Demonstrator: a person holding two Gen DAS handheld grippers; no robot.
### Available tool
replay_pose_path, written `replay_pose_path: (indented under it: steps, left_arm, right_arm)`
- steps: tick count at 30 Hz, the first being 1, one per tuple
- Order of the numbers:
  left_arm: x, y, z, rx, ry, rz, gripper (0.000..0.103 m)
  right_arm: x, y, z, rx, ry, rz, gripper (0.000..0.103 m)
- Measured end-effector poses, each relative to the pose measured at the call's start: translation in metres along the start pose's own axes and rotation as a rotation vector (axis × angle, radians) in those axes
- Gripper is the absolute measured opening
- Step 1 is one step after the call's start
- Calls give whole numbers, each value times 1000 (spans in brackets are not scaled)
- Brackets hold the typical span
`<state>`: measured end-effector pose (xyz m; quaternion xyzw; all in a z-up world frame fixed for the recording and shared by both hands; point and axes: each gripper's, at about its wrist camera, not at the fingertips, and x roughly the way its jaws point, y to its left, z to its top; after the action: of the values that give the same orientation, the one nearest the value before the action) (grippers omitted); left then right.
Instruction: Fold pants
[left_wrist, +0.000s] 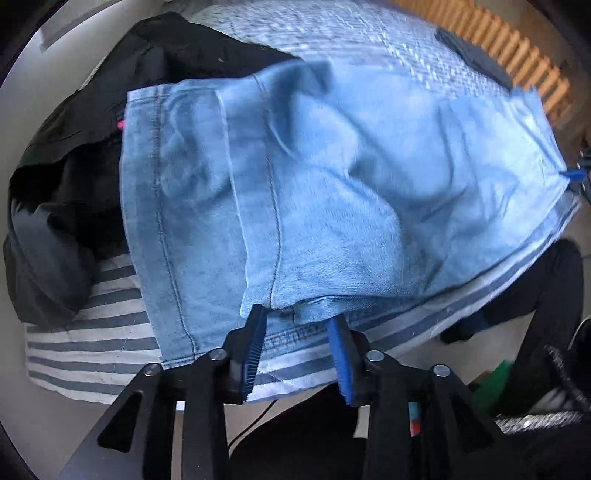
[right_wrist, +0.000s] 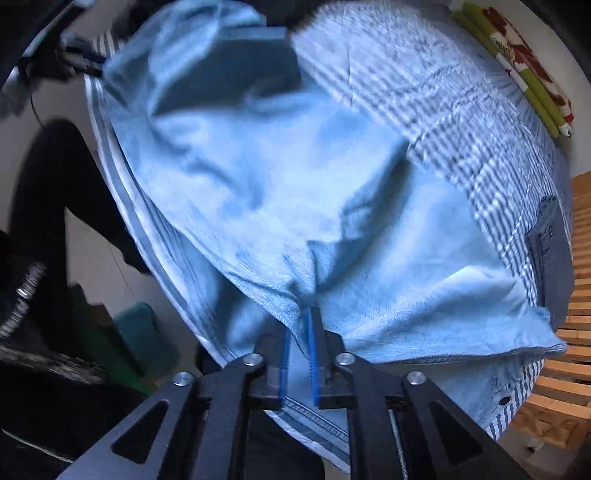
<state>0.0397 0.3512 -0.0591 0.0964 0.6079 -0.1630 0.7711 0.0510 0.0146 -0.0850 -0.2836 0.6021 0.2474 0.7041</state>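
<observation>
Light blue jeans (left_wrist: 332, 177) lie folded over on the bed, rumpled and blurred. In the left wrist view my left gripper (left_wrist: 297, 314) stands open at the near folded edge of the denim, its blue pads apart and pressing nothing. In the right wrist view the jeans (right_wrist: 277, 184) gather to a pinched crease right at my right gripper (right_wrist: 300, 319). Its pads stand a narrow gap apart with denim showing between them, so it is open. The right gripper's blue tip (left_wrist: 574, 174) shows at the jeans' far right corner.
A striped sheet (left_wrist: 92, 332) covers the bed, with a checked blanket (right_wrist: 461, 122) behind the jeans. Black garments (left_wrist: 110, 92) are piled at the left. A dark folded item (right_wrist: 550, 251), wooden slats (right_wrist: 576, 332) and a person's dark leg (right_wrist: 55, 184) border the bed.
</observation>
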Motion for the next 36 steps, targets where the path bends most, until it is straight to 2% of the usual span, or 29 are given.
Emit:
replay_pose_path:
  steps: [3, 5, 8, 10, 12, 13, 15, 19, 21, 24, 26, 27, 29, 30, 31, 32, 33, 34, 36]
  left_arm:
    - [-15, 15, -4, -35, -24, -28, 44]
    - [-27, 13, -6, -25, -33, -33, 44]
    - [-42, 26, -8, -62, -52, -69, 44]
    - [-47, 47, -5, -140, -70, -93, 47]
    - [-42, 54, -3, -197, -80, -121, 48]
    - [-37, 58, -1, -228, -87, -127, 50]
    - [-19, 65, 4, -298, -82, -177, 53]
    - [-4, 70, -1, -391, -91, -228, 53]
    - [-1, 73, -11, -485, -96, -278, 53]
    - [1, 73, -24, -621, -123, -390, 53]
    - [2, 74, -27, -688, -165, -443, 62]
    - [4, 75, -28, -714, -182, -449, 68]
    - [13, 78, -26, -775, -206, -438, 68]
    - [18, 79, -25, -799, -219, -436, 67]
    - [21, 79, -25, -816, -232, -419, 59]
    - [24, 77, -23, -817, -239, -392, 50]
    - [24, 73, -22, -796, -236, -357, 32]
    - [24, 69, -20, -769, -239, -328, 19]
    - [19, 63, -23, -747, -263, -311, 17]
  right_arm:
    - [-33, -4, 20, -23, -101, 130, 16]
    - [-55, 8, 32, -80, -164, 144, 16]
    - [-81, 16, 58, -110, -252, 230, 16]
    - [-84, 17, 81, -100, -320, 232, 16]
    - [-76, 23, 118, -109, -388, 204, 17]
    - [-69, 29, 133, -109, -391, 204, 17]
    - [-36, 30, 185, -72, -360, 248, 17]
    - [10, 22, 262, -26, -323, 305, 17]
    - [29, 16, 290, 15, -289, 401, 17]
    - [55, 16, 321, 41, -210, 503, 17]
    - [73, 21, 333, 33, -152, 532, 17]
    - [79, 25, 336, 25, -133, 539, 17]
    - [82, 37, 339, -6, -123, 540, 17]
    - [78, 46, 338, -45, -121, 524, 17]
    - [74, 53, 336, -76, -132, 500, 14]
    - [69, 59, 334, -109, -147, 468, 4]
    - [64, 65, 331, -139, -153, 434, 0]
    - [58, 68, 328, -157, -169, 413, 0]
    - [39, 68, 323, -163, -237, 366, 0]
